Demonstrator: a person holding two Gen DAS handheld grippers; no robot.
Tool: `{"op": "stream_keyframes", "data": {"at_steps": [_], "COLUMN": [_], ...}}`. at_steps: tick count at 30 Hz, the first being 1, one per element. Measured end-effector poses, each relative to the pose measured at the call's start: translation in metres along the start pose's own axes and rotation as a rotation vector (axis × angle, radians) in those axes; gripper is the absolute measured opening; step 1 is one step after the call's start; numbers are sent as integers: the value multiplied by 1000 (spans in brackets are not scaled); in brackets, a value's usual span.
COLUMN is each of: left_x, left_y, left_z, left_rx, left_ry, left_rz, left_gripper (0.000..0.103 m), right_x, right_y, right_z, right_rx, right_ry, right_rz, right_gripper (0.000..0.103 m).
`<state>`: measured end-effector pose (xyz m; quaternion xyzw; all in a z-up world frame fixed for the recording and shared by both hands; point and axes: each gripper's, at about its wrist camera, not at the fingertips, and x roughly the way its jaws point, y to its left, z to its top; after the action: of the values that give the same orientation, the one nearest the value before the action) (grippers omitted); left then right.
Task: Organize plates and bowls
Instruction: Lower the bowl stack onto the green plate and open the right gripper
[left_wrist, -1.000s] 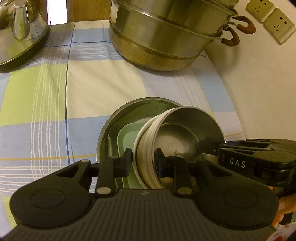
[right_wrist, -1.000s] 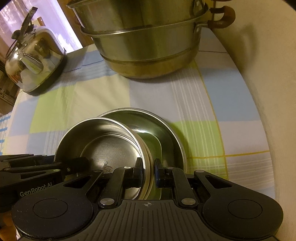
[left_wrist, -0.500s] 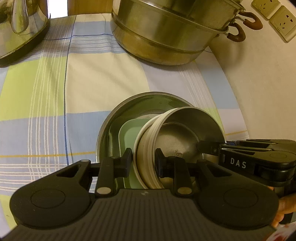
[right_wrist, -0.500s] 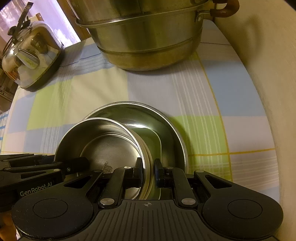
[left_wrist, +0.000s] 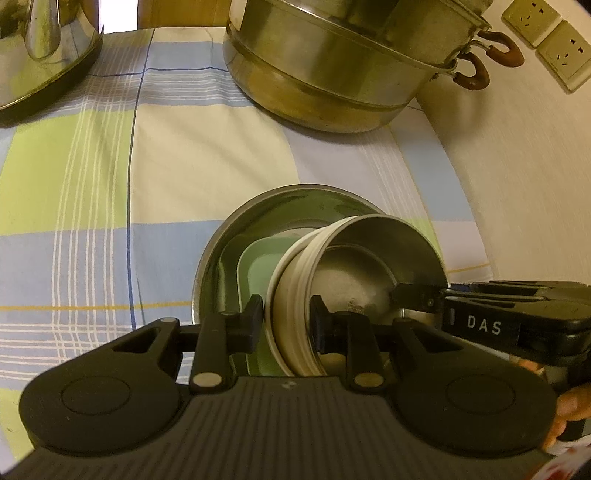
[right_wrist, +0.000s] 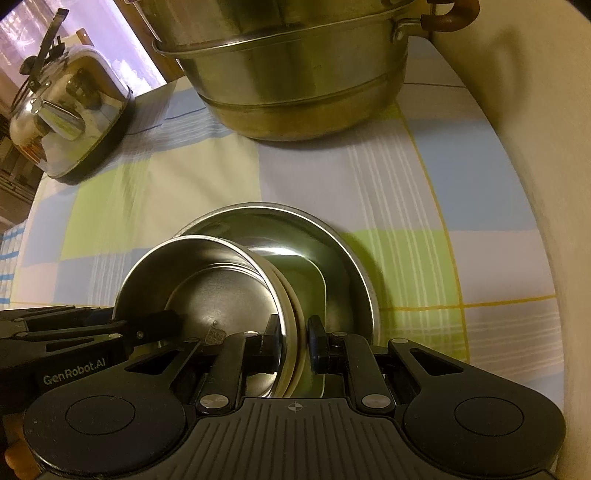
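Both grippers clamp the same small steel bowl (left_wrist: 373, 266) by its rim: the left gripper (left_wrist: 286, 328) pinches the left wall, one pad outside on the cream band and one inside, and the right gripper (right_wrist: 293, 345) pinches the opposite wall the same way. The bowl hangs tilted just above a wide steel basin (right_wrist: 347, 258) that sits on the checked cloth (left_wrist: 92, 192), with a pale green dish (left_wrist: 258, 258) lying inside the basin beneath it. The likely trouble is the tilt: if one hand lowers faster than the other, the bowl could twist in the thin rim grips and slip, clattering onto the green dish or catching the basin's rim. Letting go on one side first would probably tip it over sideways. A big steamer pot (left_wrist: 332, 66) and a kettle (right_wrist: 70, 118) stand at the far side, well apart, so they pose little risk. Readable writing: "DAS" on the right gripper's side, seen from the left wrist, and "GenRobot.AI" on the left gripper's side, seen from the right wrist; a small stamp on the bowl's floor is too small to read.
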<state>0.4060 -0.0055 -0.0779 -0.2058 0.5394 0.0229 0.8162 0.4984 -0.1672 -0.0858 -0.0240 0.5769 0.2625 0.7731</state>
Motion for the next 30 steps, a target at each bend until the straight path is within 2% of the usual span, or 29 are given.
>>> {"op": "stream_keyframes", "data": {"at_steps": [13, 20, 30], "left_x": [-19, -19, -15], "left_y": [-4, -10, -15], "left_z": [-13, -13, -12], "left_rx": [66, 97, 154], "left_ry": [-47, -55, -68], "left_rz": [16, 9, 44], "left_gripper": [29, 18, 16], "right_x": [-21, -25, -30], "right_y": [-7, -6, 2], "right_z": [-14, -26, -39], "right_rx": [63, 82, 166], "right_ry": [-58, -94, -118], "right_rz": [57, 74, 25], "right_gripper": [21, 20, 17]}}
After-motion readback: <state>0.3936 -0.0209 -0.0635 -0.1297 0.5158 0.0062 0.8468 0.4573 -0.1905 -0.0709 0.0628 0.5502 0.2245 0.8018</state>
